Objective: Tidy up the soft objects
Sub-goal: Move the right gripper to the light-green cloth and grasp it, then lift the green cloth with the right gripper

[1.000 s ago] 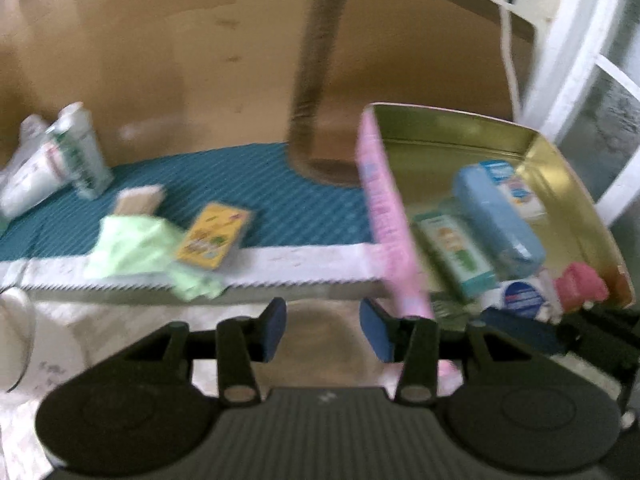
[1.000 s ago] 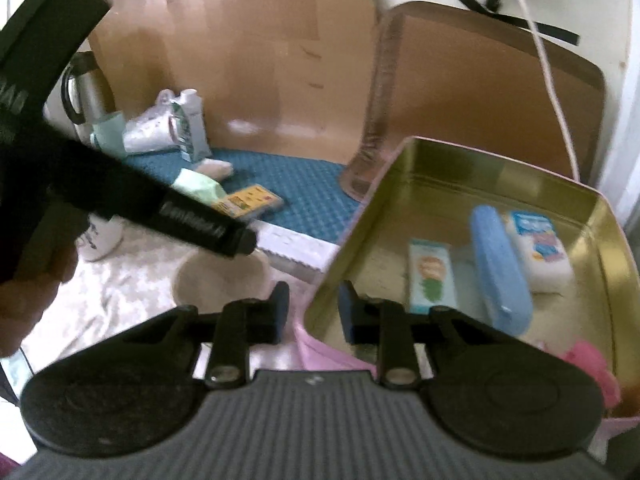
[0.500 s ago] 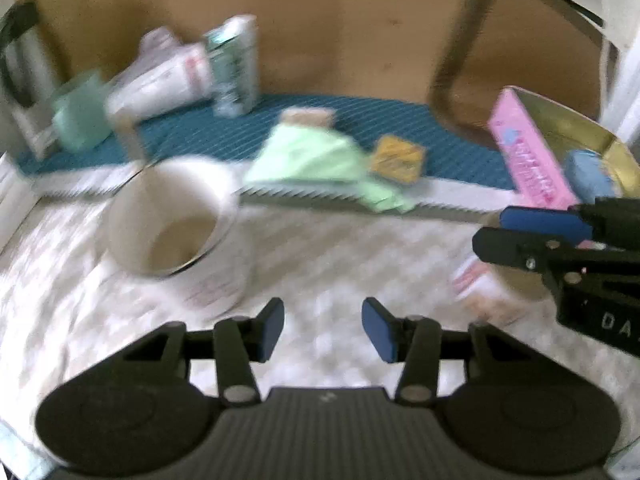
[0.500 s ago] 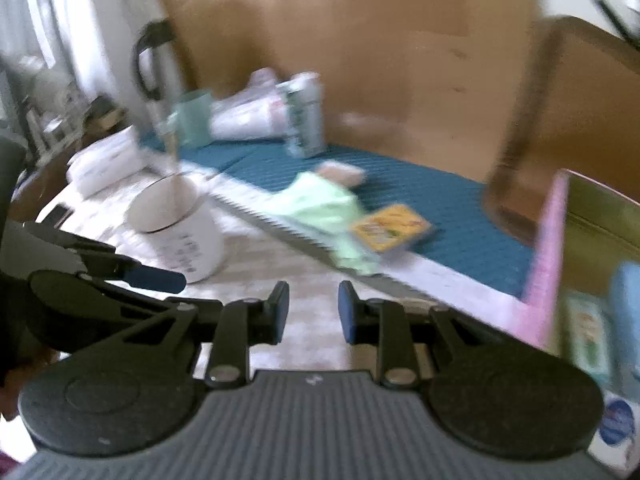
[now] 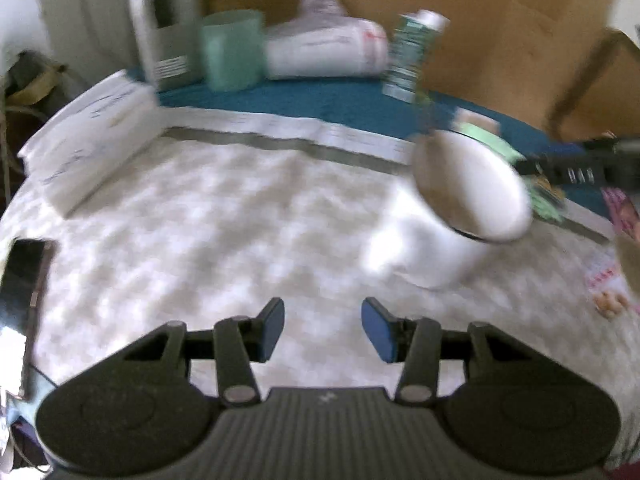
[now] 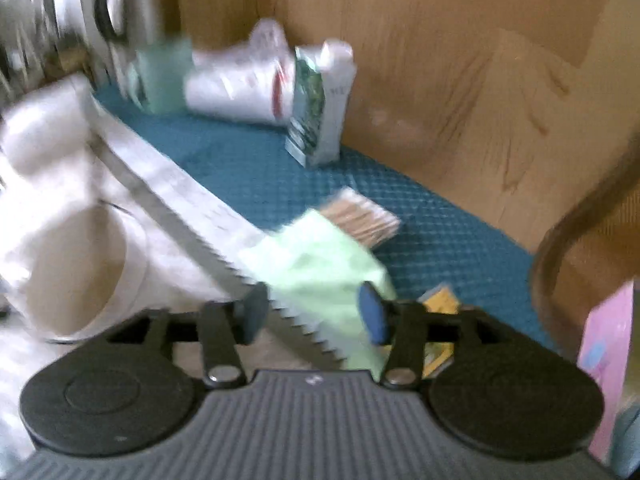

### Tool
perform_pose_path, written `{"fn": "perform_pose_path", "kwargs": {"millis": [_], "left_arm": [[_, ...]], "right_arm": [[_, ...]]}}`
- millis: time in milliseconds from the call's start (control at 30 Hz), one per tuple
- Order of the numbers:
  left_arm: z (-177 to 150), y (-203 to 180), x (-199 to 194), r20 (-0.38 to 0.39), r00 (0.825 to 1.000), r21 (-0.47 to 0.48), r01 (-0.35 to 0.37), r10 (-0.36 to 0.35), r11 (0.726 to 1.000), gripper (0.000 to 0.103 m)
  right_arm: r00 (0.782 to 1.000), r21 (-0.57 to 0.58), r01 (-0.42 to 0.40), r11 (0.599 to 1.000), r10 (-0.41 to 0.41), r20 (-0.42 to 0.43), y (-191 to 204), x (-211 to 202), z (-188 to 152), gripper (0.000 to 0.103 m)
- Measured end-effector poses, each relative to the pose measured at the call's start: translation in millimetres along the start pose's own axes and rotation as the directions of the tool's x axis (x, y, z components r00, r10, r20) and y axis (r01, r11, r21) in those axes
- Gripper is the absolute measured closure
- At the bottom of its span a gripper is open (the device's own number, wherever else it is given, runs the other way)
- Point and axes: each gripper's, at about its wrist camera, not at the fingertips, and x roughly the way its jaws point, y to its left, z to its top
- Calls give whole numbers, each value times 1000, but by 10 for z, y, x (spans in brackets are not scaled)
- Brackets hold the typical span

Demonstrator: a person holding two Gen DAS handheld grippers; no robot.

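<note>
A pale green soft packet [image 6: 320,264] lies across the edge of the teal mat [image 6: 248,164], with a tan striped packet [image 6: 360,220] behind it and a yellow packet [image 6: 438,300] to its right. My right gripper [image 6: 314,312] hovers over the green packet, its jaws opening, pads apart and not pressing on it. In the left wrist view my left gripper [image 5: 323,330] stands open above bare patterned cloth [image 5: 200,220], nothing between its fingers. The green packet [image 5: 492,140] peeks out behind a white cup [image 5: 460,208]. The right gripper's tool shows dark at the far right.
A white cup [image 6: 76,272] stands left of the mat. At the back are a green cup [image 6: 164,76], a white plastic-wrapped roll [image 6: 240,84], a green-white carton [image 6: 320,108] and a metal kettle [image 6: 140,4]. A pink box edge [image 6: 608,360] is at right. A phone [image 5: 20,280] lies at left.
Both grippers have swept left, away from the gold tin toward the cup and mat. The right gripper's fingers have spread wider and now hang over the green packet.
</note>
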Motion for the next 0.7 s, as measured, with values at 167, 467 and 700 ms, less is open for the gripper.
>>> {"fn": "perform_pose_path", "kwargs": {"millis": [167, 467, 700], "left_arm": [[237, 504, 130, 6, 1000, -88, 15, -15, 996, 60], [850, 942, 643, 16, 988, -212, 156, -156, 965, 62], [889, 1184, 658, 50, 981, -294, 194, -188, 936, 62]], "right_arm": [[985, 18, -25, 1000, 28, -168, -173, 394, 42, 98], [929, 173, -330, 928, 352, -113, 14, 416, 940, 98], [832, 175, -476, 862, 506, -226, 854, 670, 1570, 95]]}}
